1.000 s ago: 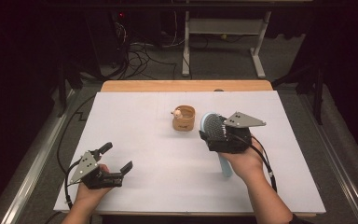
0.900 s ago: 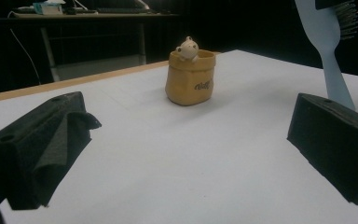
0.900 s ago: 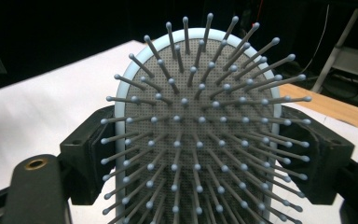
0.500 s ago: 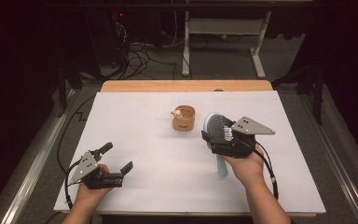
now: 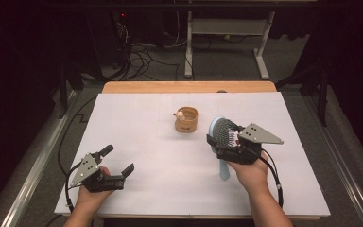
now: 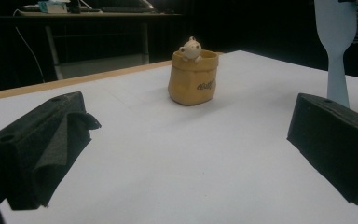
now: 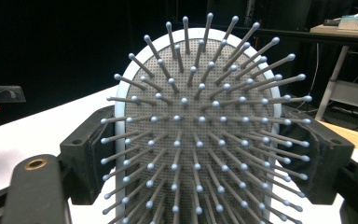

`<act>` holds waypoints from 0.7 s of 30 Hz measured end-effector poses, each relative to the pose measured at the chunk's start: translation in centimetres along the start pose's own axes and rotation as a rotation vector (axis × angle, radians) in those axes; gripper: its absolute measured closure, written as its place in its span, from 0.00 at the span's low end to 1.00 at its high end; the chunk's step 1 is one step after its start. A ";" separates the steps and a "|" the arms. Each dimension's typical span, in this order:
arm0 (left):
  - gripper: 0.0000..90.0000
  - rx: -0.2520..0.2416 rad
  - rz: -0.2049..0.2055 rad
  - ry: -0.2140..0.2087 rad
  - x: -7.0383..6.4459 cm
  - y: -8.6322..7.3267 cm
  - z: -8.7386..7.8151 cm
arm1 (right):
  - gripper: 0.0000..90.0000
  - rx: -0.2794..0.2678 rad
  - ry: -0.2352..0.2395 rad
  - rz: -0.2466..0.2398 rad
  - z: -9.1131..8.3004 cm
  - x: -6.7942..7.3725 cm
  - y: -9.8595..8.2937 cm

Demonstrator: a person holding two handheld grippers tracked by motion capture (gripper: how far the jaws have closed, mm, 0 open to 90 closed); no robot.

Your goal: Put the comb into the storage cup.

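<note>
Clamping the pale blue plastic paddle hairbrush [image 5: 221, 137] by its head, right of the small tan pot [image 5: 186, 119], the right gripper [image 5: 227, 142] held something light, stiff; the handle suited better. The left gripper [image 5: 118, 163] stood apart.

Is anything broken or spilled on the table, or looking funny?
Nothing is broken or spilled. The hairbrush stands up off the table only because the right gripper clamps its head. The little pot with a bear figure sits upright. The left gripper rests open and empty.
</note>
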State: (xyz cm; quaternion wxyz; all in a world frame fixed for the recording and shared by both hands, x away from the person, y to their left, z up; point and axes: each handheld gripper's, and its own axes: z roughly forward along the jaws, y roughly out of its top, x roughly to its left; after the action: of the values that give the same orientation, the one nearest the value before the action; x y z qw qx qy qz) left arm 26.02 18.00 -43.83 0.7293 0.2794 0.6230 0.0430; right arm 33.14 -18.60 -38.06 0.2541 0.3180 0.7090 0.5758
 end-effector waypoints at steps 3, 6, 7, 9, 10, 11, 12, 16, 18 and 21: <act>0.00 -0.008 -0.004 0.004 -0.1 0.0 0.0 | 0.23 -0.006 0.002 -0.003 -0.1 0.0 -0.1; 0.00 -0.009 -0.012 0.009 -0.3 0.0 -0.1 | 0.23 -0.010 0.005 -0.001 -0.2 0.0 -0.1; 0.00 -0.008 -0.010 0.011 -0.3 0.0 -0.1 | 0.23 -0.010 0.005 -0.001 -0.2 0.0 -0.1; 0.00 -0.003 -0.007 0.013 -0.4 -0.1 -0.2 | 0.23 -0.011 0.006 -0.003 -0.2 0.1 -0.1; 0.00 -0.003 -0.005 0.014 -0.4 -0.1 -0.2 | 0.23 -0.010 0.007 -0.002 -0.2 0.1 -0.1; 0.00 -0.007 -0.001 0.013 -0.4 -0.1 -0.2 | 0.23 -0.012 0.006 -0.002 -0.2 0.2 -0.2; 0.00 -0.006 0.000 0.011 -0.4 -0.1 -0.2 | 0.23 -0.013 0.006 -0.002 -0.2 0.2 -0.2; 0.00 -0.008 -0.003 0.012 -0.4 -0.1 -0.3 | 0.23 -0.019 0.005 0.000 -0.2 0.3 -0.1; 0.00 -0.009 -0.003 0.014 -0.3 -0.1 -0.2 | 0.23 -0.026 0.003 0.001 -0.2 0.3 0.0; 0.00 -0.005 -0.001 0.014 -0.3 -0.1 -0.2 | 0.23 -0.026 0.002 0.005 -0.1 0.2 0.1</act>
State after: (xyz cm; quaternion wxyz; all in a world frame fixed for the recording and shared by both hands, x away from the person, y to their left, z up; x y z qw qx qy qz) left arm 25.74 17.89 -43.63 0.7255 0.2771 0.6283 0.0460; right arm 32.95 -18.49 -37.97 0.2559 0.3158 0.7010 0.5860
